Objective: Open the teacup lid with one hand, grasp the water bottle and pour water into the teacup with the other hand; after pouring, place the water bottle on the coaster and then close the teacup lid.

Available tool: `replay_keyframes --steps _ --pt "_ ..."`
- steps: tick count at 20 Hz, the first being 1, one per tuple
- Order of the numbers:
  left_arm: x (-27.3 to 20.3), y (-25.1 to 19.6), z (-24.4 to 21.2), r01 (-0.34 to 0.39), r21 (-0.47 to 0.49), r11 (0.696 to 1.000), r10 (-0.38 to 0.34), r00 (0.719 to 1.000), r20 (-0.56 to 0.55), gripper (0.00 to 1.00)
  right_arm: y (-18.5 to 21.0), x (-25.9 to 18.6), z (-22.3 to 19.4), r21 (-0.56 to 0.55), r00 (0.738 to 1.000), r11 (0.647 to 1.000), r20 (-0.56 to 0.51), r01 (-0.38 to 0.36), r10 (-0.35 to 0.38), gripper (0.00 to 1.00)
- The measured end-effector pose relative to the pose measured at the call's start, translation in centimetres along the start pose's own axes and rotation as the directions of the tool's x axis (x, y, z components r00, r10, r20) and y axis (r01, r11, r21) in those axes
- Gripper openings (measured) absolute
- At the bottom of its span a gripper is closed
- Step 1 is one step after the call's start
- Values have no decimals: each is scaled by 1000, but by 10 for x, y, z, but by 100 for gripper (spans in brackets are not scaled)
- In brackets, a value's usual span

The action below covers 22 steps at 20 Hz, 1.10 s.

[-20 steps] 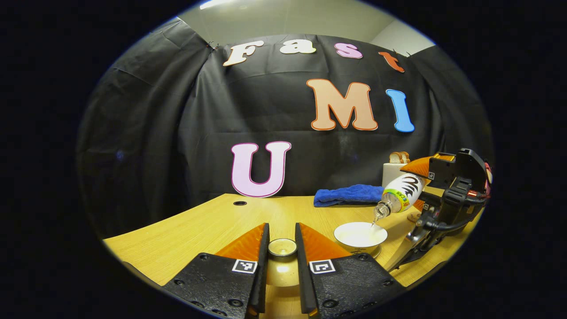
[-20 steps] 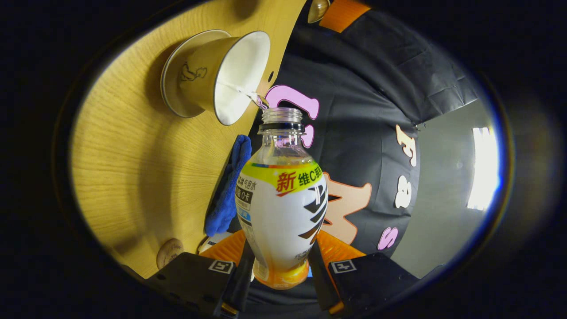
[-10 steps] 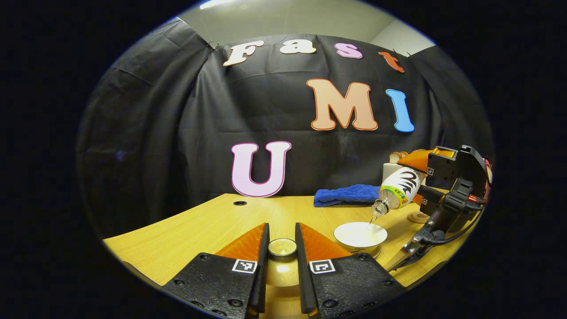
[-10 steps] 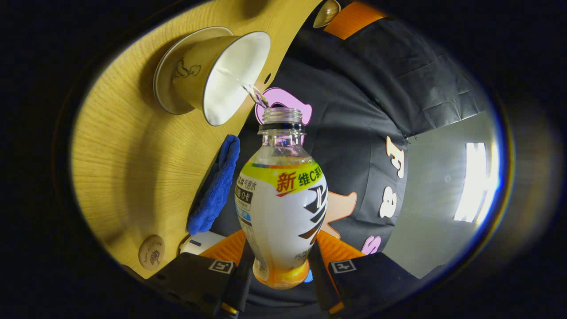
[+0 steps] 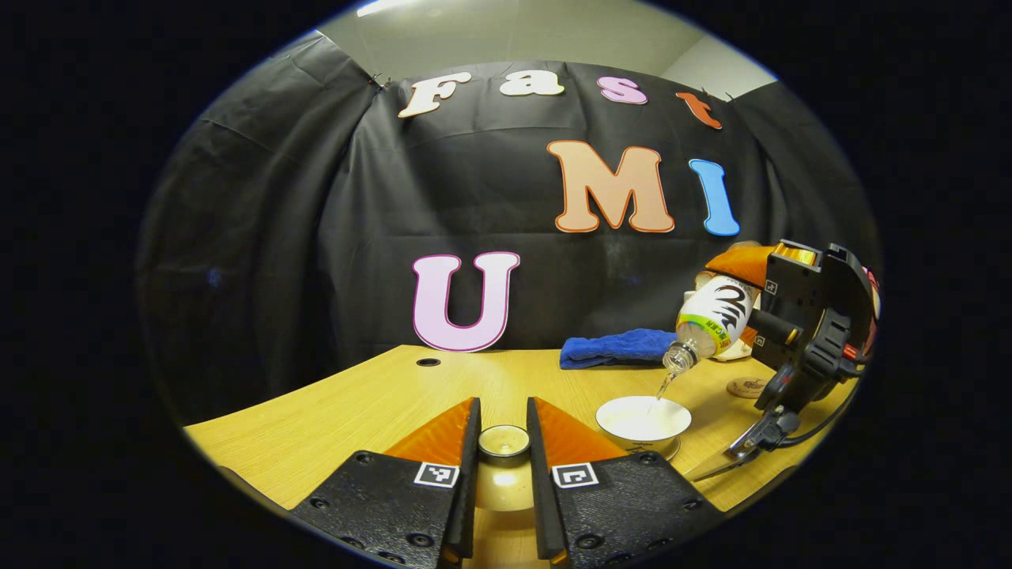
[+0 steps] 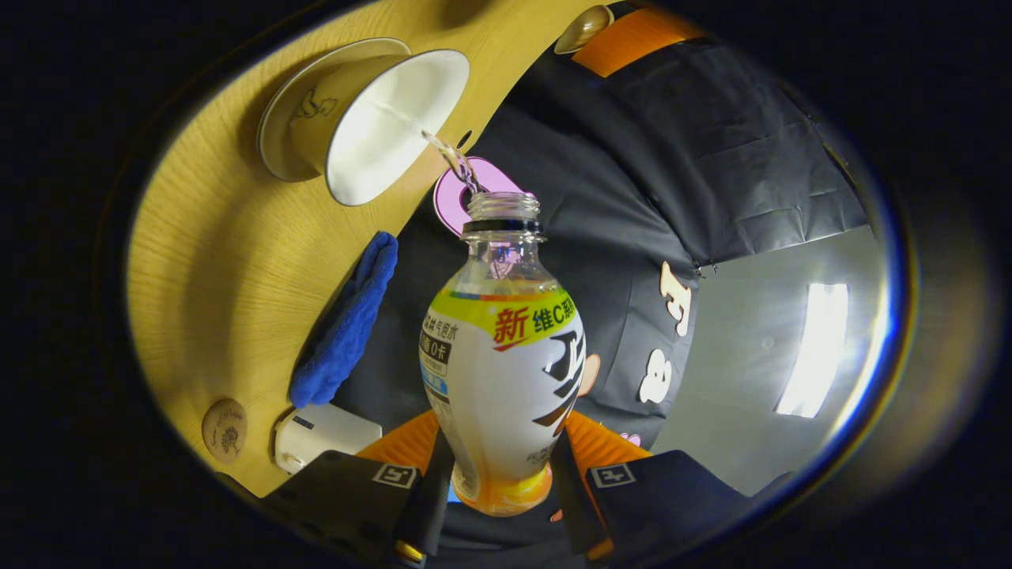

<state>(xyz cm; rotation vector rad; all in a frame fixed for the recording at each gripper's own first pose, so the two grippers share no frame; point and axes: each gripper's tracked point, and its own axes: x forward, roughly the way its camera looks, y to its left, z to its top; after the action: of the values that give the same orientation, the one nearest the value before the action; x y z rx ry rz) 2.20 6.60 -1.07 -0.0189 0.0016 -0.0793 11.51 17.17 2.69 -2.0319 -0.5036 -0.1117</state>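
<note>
One water bottle (image 6: 503,371) is clamped between the right gripper (image 6: 503,482) fingers and tilted neck-down above the one open teacup (image 5: 642,419), near the table (image 5: 356,403) front edge. One lid (image 5: 504,441) is gripped by the left gripper (image 5: 504,442). One coaster (image 5: 745,387) and one blue cloth (image 5: 621,348) are seen behind.
</note>
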Motion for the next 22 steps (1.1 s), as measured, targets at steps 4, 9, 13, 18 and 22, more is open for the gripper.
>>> replay_keyframes --steps 4,9,13,18,22 --pt "1 -1 1 0 0 1000 0 1000 0 28 -5 1 1 -30 1000 999 16 13 -12 66" --pt "2 -2 1 0 0 1000 0 1000 1 28 -6 0 4 -36 999 999 26 22 -21 66" --pt "1 -1 0 0 0 1000 0 1000 0 28 -8 -5 9 -55 999 998 43 28 -25 63" --pt "1 0 0 0 1 1000 0 1000 0 28 6 -9 12 -33 999 999 41 -8 9 65" --pt "1 0 1 0 5 1000 0 1000 4 28 47 -18 -5 250 985 954 -7 -164 171 67"
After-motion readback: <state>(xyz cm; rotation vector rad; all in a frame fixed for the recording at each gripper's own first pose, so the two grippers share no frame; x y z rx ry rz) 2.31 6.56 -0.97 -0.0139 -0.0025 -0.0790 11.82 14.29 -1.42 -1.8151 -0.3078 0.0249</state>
